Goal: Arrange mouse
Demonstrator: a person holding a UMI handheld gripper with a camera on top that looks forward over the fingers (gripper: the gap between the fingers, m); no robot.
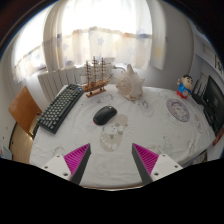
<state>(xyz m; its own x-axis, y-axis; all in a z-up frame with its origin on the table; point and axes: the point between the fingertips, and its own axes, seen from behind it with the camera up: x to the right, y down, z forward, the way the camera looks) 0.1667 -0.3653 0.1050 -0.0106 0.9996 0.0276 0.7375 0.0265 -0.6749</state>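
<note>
Two pink-padded fingers (77,158) frame the bottom of our view, spread wide with nothing between them; the tool (112,160) hovers above the near part of the surface (160,130), which is covered in a white cloth.

The mouse (104,115), dark and rounded, lies on the cloth ahead of the fingers and slightly toward the left one, well apart from both. Just nearer to us than the mouse sits a small clear glass object (114,135); we cannot tell exactly what it is. A black keyboard (60,107) lies angled to the left of the mouse. Beyond it stands a model ship (96,74), with a pale shell-like ornament (130,83) beside it. A small figurine (185,86) and a round dish (178,110) sit far to the right.

We judge the step in hand to be the approach; the mouse is not yet reached. To do it well, we would:
- steer left of centre so the mouse ends up midway between the fingers
- pass over or around the glass object, since it lies close to the direct line and could be knocked
- keep the fingers wide until they straddle the mouse's sides, then come low
- close across the narrower width, not the length
</note>
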